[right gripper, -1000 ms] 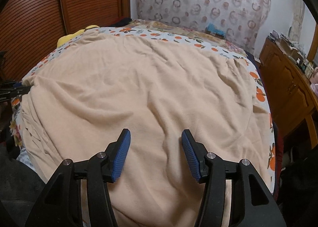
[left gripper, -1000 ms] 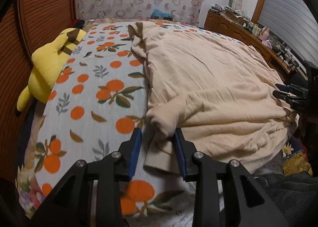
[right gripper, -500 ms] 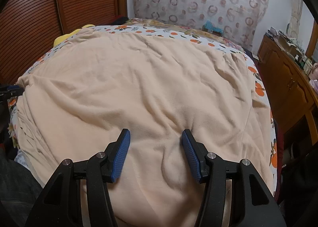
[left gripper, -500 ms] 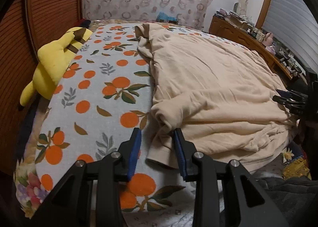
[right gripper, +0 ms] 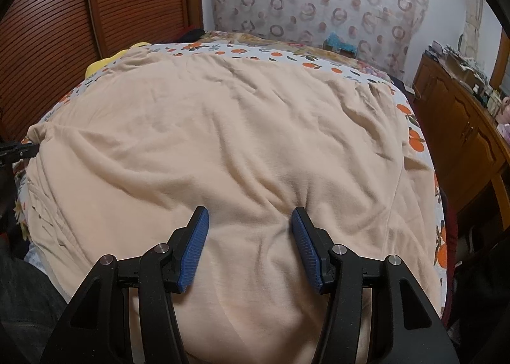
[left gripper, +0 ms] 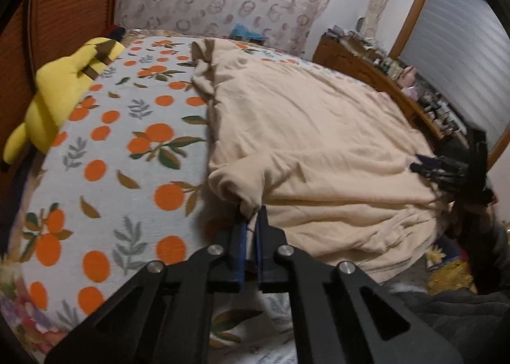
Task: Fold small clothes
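Note:
A large beige garment [left gripper: 318, 140] lies spread over the bed, filling most of the right wrist view [right gripper: 239, 140]. My left gripper [left gripper: 250, 214] is shut on a bunched fold of its sleeve at the garment's near left corner, and the fabric sticks up between the blue pads. At the garment's near edge my right gripper [right gripper: 249, 212] stands open, its pads apart over the cloth and nothing pinched. The right gripper's tips [left gripper: 427, 167] show at the garment's right edge in the left wrist view. The left gripper [right gripper: 19, 150] shows at the far left in the right wrist view.
The bed carries an orange-print bedspread [left gripper: 127, 147], bare to the left of the garment. A yellow plush toy [left gripper: 63, 92] lies at its left edge by slatted wooden doors [right gripper: 47, 29]. A cluttered wooden dresser [right gripper: 462, 128] runs along the right side.
The left gripper's jaws have closed from apart around the sleeve fold to pinching it. The left view has tipped slightly. The right gripper has stayed still and open.

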A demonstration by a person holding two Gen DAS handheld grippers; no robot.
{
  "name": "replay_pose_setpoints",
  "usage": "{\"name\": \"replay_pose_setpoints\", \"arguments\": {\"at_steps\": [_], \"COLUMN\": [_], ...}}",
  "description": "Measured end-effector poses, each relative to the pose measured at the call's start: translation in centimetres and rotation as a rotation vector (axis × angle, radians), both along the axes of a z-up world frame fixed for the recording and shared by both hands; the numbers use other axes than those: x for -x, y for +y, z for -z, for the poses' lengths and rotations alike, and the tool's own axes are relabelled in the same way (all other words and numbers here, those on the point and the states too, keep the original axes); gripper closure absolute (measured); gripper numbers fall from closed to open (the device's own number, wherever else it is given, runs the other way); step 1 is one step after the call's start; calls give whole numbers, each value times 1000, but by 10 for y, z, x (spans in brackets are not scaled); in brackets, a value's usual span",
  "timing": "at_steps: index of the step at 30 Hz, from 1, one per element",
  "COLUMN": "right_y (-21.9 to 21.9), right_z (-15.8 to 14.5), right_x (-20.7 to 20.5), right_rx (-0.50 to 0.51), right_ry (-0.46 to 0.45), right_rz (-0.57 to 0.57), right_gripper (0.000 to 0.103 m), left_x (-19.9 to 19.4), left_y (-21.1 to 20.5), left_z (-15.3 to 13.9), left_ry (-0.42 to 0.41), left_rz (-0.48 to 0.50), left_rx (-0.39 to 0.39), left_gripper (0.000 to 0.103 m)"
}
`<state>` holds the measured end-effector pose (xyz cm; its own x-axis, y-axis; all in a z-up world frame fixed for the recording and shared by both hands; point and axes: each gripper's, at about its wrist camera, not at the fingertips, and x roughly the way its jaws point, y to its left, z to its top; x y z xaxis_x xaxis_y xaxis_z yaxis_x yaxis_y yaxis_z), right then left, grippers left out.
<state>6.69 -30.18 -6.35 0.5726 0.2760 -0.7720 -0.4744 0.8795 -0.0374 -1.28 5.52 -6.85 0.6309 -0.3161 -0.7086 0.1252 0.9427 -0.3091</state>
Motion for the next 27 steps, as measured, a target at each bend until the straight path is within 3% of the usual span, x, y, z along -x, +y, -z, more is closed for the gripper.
{"name": "replay_pose_setpoints", "arguments": {"at_steps": [13,20,27], "right_y": [-27,-52,-84], "right_z": [-12,-23,-32], "right_x": [3,11,17], "right_rx": [-68,-86,-104], "right_ry": [-5,-25,-43], "right_rz": [74,133,197], "right_gripper": [48,48,48], "left_x": [-40,-79,-117], "left_y": [-58,-137,-216], "left_z": [-73,-105,-128], "left_ry": [-159,-211,-210], "left_rz": [185,377,530], "left_rx": [126,156,165], "left_gripper": [103,103,103]}}
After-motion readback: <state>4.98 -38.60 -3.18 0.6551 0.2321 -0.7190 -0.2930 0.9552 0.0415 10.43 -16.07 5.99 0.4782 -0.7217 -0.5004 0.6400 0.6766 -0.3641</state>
